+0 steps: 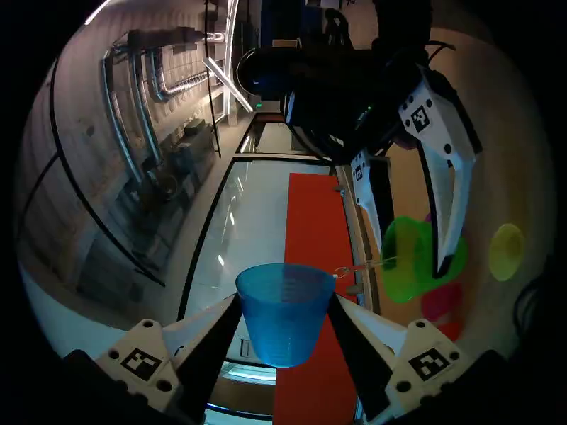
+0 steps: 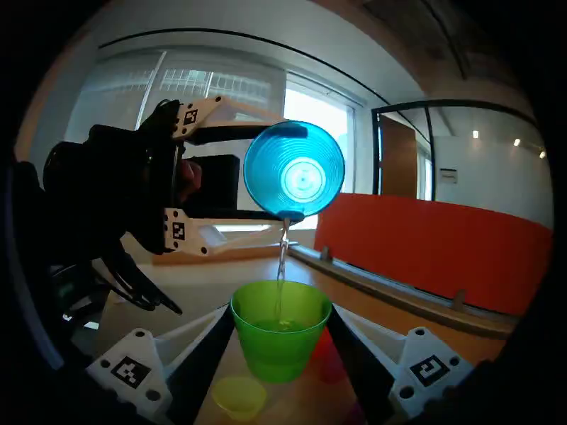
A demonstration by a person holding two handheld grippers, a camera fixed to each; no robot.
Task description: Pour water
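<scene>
In the left gripper view my left gripper point(image 1: 285, 322) is shut on a blue cup point(image 1: 285, 312), and a thin stream of water leaves its rim toward a green cup point(image 1: 407, 258) held by the other gripper point(image 1: 414, 234). Seen in the right gripper view, my right gripper point(image 2: 281, 340) is shut on the green cup point(image 2: 280, 336), which stands upright with a little water in it. Above it the blue cup point(image 2: 294, 170) is tipped with its mouth toward me, held by the left gripper point(image 2: 241, 180), and water point(image 2: 281, 269) falls from it into the green cup.
A yellow cup point(image 1: 506, 251) and a pink cup point(image 1: 441, 301) sit on the wooden table point(image 2: 212, 283); the yellow cup point(image 2: 239, 397) lies just below the green one. An orange partition point(image 2: 439, 241) runs along the table's far side. A gloved hand point(image 2: 106, 191) holds the left gripper.
</scene>
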